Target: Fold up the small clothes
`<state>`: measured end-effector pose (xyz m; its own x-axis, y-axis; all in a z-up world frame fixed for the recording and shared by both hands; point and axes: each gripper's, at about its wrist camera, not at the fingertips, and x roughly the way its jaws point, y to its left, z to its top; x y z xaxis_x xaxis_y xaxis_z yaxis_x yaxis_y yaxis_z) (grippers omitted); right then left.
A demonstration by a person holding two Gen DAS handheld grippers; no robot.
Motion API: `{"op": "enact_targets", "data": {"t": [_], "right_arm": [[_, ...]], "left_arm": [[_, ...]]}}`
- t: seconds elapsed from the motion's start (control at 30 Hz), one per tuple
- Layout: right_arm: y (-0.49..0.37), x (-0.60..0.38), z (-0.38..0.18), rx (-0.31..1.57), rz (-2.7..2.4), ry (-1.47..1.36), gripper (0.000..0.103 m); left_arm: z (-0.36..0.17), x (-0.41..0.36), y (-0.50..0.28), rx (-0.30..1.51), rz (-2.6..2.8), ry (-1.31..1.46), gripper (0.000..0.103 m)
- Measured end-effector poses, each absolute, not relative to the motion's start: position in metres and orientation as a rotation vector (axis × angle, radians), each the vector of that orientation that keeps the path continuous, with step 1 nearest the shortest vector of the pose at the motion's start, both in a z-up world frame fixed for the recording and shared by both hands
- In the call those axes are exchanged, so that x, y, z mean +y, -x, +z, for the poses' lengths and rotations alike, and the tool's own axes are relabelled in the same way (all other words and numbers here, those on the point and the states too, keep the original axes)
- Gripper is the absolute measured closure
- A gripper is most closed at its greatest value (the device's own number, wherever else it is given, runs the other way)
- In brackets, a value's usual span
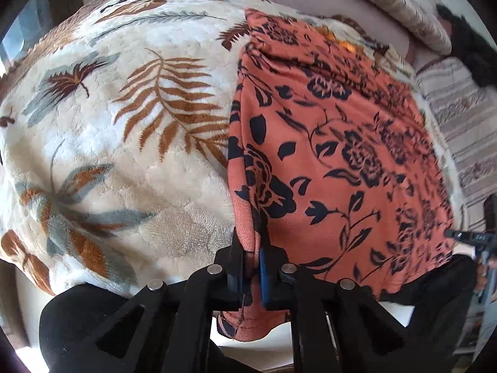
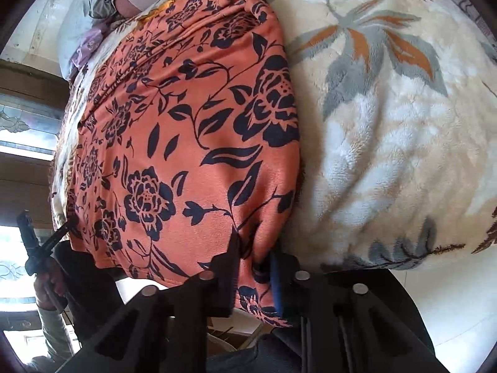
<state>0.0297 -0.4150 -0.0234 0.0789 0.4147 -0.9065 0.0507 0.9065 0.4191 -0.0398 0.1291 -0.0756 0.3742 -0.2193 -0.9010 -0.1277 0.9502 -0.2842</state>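
An orange garment with a dark blue flower print lies spread flat on a cream fleece blanket with a leaf pattern. My left gripper is shut on the garment's near left corner at the bed's front edge. In the right wrist view the same garment fills the left half. My right gripper is shut on its near right corner. Each gripper also shows small at the edge of the other's view: the right gripper, the left gripper.
The blanket covers the bed around the garment. Striped bedding and a rolled quilt lie at the far right. A purple cloth lies at the bed's far end. A window is left of the bed.
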Motion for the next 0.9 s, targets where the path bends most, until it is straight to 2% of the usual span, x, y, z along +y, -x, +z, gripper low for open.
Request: {"op": "enact_targets", "data": {"t": [0.13, 0.2, 0.3, 0.5, 0.73, 0.9], "right_arm": [[-0.034, -0.432, 0.002, 1.346, 0.345, -0.574, 0.092], [-0.038, -0.434, -0.013, 1.393, 0.334, -0.611, 0.089], [-0.037, -0.423, -0.045, 1.519, 0.308, -0.577, 0.089], [-0.043, -0.411, -0.051, 1.536, 0.319, -0.52, 0.088], [-0.044, -0.406, -0.047, 1.524, 0.326, -0.442, 0.088], [-0.039, -0.413, -0.029, 1.43, 0.347, -0.479, 0.092]], "left_arm": [[-0.069, 0.142, 0.041, 1.166, -0.069, 0.409, 0.095], [-0.088, 0.137, 0.037, 1.228, -0.042, 0.376, 0.095], [-0.093, 0.123, 0.033, 1.242, -0.021, 0.293, 0.095], [-0.094, 0.125, 0.029, 1.253, -0.036, 0.288, 0.094], [-0.08, 0.127, 0.029, 1.21, -0.051, 0.315, 0.095], [-0.057, 0.13, 0.03, 1.151, -0.072, 0.339, 0.095]]}}
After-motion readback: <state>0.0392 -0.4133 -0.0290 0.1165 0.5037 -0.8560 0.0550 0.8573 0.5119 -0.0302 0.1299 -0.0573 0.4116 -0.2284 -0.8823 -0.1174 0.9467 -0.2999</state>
